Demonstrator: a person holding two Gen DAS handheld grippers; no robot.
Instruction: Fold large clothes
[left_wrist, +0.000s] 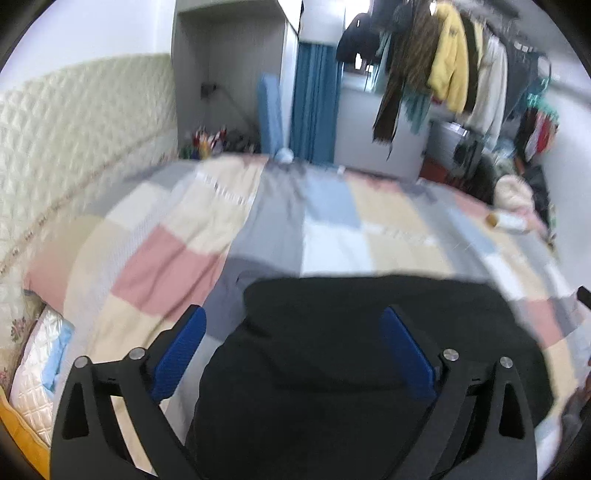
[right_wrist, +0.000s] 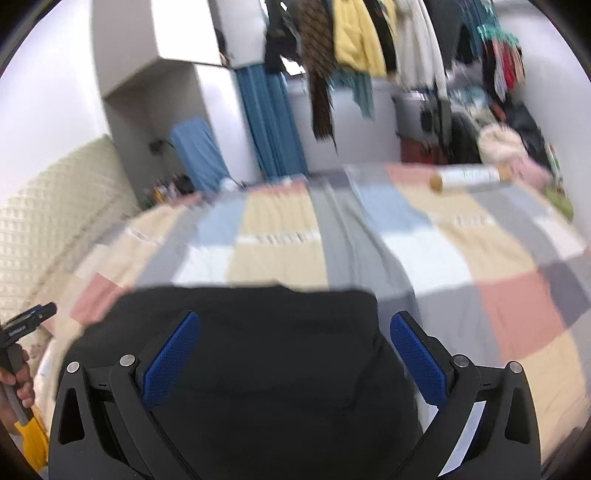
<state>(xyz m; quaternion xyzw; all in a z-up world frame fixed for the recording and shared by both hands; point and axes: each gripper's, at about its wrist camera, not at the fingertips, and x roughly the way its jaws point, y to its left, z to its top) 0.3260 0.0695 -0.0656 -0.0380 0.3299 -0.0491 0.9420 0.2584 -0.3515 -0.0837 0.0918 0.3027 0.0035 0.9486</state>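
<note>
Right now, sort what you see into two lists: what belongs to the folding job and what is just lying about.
Belongs to the job:
- black garment, lying on the bed
- left gripper, fingers open, nothing held
- right gripper, fingers open, nothing held

Just lying about:
- patchwork bedspread
- white tube at the bed's far edge
- hanging clothes
- blue curtain

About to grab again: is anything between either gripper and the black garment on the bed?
Nothing visible. The black garment lies flat on the quilt right under the open left gripper and open right gripper. The roll lies far off.
</note>
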